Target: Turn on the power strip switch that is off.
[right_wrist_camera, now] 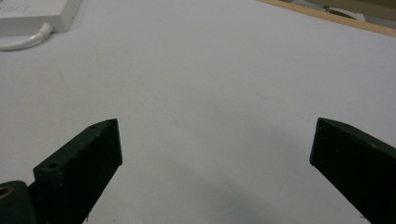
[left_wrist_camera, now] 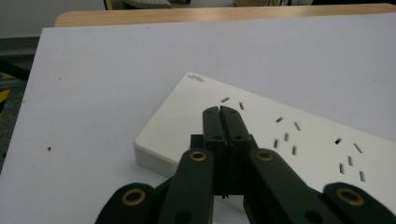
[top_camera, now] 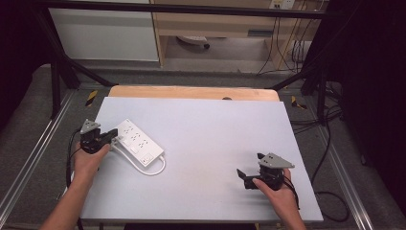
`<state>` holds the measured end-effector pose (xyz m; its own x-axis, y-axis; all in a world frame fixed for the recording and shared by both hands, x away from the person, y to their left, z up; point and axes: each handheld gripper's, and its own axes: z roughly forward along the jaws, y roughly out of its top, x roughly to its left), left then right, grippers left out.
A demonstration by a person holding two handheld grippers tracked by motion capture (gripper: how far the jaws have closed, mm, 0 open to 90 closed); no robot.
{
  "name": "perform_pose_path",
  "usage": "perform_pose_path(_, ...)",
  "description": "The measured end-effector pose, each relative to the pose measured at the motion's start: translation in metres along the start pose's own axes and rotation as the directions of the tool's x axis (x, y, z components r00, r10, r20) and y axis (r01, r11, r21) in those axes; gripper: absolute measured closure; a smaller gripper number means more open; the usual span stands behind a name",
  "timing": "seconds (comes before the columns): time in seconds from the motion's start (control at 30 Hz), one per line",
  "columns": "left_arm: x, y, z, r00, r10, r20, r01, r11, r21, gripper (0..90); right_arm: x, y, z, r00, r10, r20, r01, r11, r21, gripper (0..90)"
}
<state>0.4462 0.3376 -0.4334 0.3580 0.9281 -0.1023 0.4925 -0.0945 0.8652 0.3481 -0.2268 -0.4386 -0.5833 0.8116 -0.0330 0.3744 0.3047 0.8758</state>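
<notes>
Jaws of the left gripper [left_wrist_camera: 219, 109] are pressed together, empty, over the near end of a white rectangular plastic power strip [top_camera: 138, 141] lying left on the pale grey worktop [top_camera: 215, 139]. Right gripper [top_camera: 242, 173] gapes wide, empty, well apart.
</notes>
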Motion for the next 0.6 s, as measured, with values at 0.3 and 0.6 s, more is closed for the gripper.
perform_pose_path(0.3,-0.0032,-0.0032,0.0018,0.9998,0.015,0.008,-0.015,0.9998,0.009,90.0,-0.0002,0.0000,0.0001,1.0000,-0.002,-0.002,0.002,1.000,0.002,2.7)
perform_pose_path(0.6,-0.0067,-0.0052,0.0038,0.9998,0.018,0.013,-0.018,0.9998,0.007,90.0,-0.0002,0.0000,-0.0005,1.0000,0.000,-0.003,0.000,1.000,0.002,2.7)
